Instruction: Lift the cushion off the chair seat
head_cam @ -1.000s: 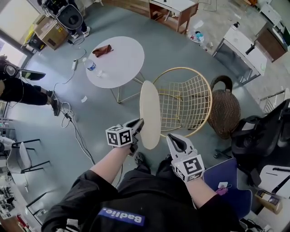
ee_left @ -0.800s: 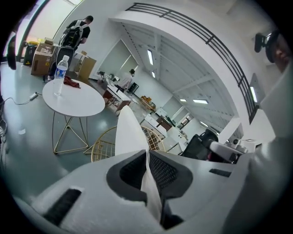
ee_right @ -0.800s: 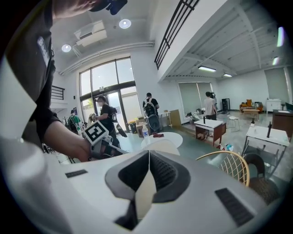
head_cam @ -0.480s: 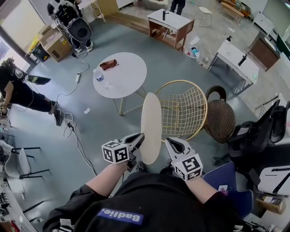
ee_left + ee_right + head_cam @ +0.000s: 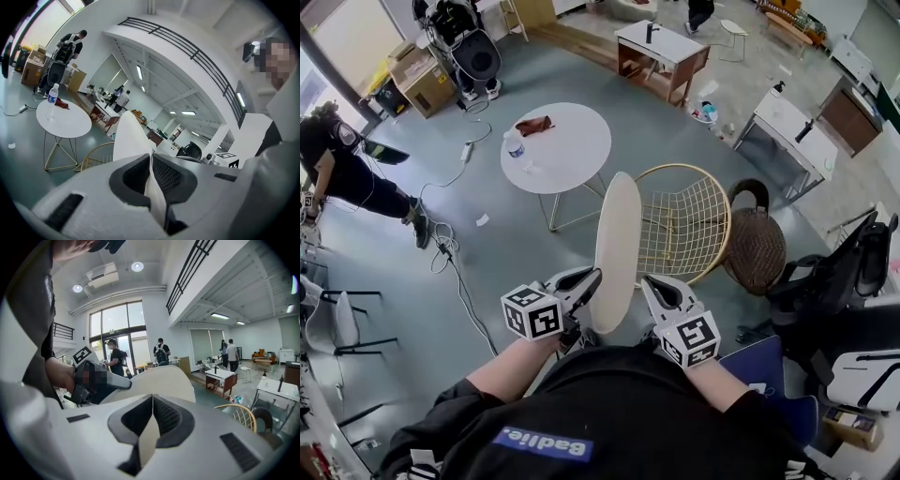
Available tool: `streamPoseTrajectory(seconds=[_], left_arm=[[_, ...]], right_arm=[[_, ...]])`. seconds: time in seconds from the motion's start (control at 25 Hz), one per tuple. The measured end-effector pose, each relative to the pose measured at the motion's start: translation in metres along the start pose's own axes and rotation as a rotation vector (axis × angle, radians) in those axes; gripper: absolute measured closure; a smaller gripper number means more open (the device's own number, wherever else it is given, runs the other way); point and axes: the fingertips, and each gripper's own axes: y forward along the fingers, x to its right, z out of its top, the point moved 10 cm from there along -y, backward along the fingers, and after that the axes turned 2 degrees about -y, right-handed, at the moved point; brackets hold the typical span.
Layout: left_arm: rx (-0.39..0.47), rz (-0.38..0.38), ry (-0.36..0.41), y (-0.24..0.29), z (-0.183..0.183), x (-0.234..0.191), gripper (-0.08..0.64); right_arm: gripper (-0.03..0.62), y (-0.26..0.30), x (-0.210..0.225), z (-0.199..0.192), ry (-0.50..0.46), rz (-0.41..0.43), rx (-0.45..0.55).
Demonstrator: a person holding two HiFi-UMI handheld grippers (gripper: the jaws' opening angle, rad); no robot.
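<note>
A round cream cushion (image 5: 614,251) hangs edge-up in the air, clear of the gold wire chair (image 5: 686,230) behind it. My left gripper (image 5: 584,281) is shut on the cushion's near left rim, and my right gripper (image 5: 651,285) is shut on its near right rim. In the left gripper view the cushion (image 5: 128,137) rises from between the closed pads of the left gripper (image 5: 152,177). The right gripper view has the cushion (image 5: 165,378) fanning out past the right gripper (image 5: 151,423), with a thin edge pinched in the jaws. The chair's wire seat is bare.
A white round table (image 5: 567,155) with a bottle (image 5: 515,146) and a brown rag (image 5: 533,125) stands left of the chair. A dark wicker basket (image 5: 756,247) and a black office chair (image 5: 839,277) are on the right. Cables (image 5: 455,267) trail on the floor; a person (image 5: 342,173) crouches far left.
Both grippers have risen with the cushion, the left one more. The cushion now hangs higher above the wire chair and stands more upright.
</note>
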Motion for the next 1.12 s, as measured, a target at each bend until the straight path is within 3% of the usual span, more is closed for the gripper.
streamPoseTrajectory(seconds=[1.12], left_arm=[[0.032,-0.029,0.017,-0.012,-0.009,0.026,0.528]], right_arm=[[0.565,-0.010,-0.012,0.002,-0.004,-0.016,0.048]])
